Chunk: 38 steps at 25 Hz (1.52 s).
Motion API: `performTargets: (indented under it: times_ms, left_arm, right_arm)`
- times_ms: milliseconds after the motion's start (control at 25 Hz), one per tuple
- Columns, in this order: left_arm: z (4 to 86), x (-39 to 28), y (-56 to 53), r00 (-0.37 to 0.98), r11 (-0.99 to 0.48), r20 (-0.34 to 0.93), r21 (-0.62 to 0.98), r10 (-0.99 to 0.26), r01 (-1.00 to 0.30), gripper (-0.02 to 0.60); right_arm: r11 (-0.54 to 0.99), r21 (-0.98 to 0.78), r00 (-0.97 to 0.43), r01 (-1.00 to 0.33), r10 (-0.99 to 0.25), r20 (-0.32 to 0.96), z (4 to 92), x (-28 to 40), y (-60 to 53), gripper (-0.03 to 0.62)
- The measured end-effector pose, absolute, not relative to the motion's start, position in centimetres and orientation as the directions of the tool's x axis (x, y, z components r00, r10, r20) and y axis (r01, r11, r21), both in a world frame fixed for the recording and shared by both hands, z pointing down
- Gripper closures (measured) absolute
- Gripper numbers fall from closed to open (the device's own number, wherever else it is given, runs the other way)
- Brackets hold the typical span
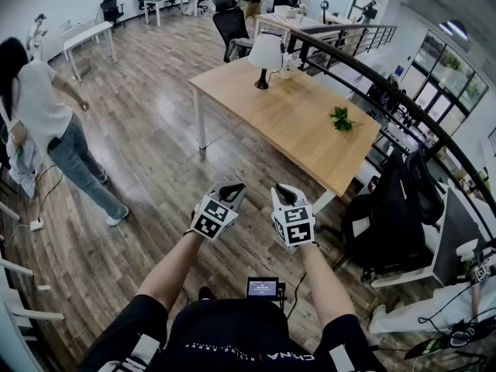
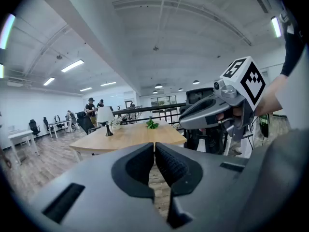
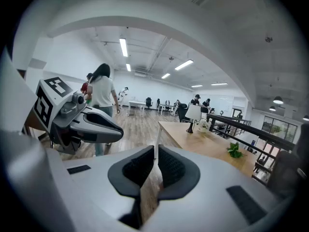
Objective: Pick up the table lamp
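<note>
The table lamp (image 1: pixel 265 56), with a white shade on a dark stem and base, stands upright at the far end of the wooden table (image 1: pixel 310 134). It looks small and distant in the left gripper view (image 2: pixel 105 116) and the right gripper view (image 3: pixel 193 113). I hold both grippers side by side over the floor, well short of the table. My left gripper (image 1: pixel 233 187) (image 2: pixel 154 148) is shut with nothing between its pads. My right gripper (image 1: pixel 284 191) (image 3: pixel 157 153) is also shut and empty.
A small green plant (image 1: pixel 341 118) and a white pot (image 1: pixel 288 68) share the table. A person in a white shirt (image 1: pixel 37 115) stands at the left. A black railing (image 1: pixel 372 70) runs along the table's right side. A black office chair (image 1: pixel 231 26) sits beyond it, and dark bags (image 1: pixel 397 208) lie at the right.
</note>
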<state>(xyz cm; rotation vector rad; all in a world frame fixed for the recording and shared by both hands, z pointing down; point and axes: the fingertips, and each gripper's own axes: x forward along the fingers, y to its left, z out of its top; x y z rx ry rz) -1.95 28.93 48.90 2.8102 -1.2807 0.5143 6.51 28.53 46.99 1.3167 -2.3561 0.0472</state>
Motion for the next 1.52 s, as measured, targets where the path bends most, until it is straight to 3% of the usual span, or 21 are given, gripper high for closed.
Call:
performTargets:
  times_ms: [840,1520]
  left_arm:
    - [49.4,-3.0,29.0,0.611,-0.672,0.324,-0.118,-0.722,-0.731,0.555]
    - [50.5,1.6,29.2,0.593,-0.663,0.347,-0.124,-0.726,-0.739,0.557]
  right_arm:
    - [0.571,0.072,-0.508,-0.818,-0.775,0.376,47.2,5.1,28.6,0.543]
    - [0.552,0.044,-0.504,-0.833,-0.788,0.355,48.2,10.9,28.8,0.543]
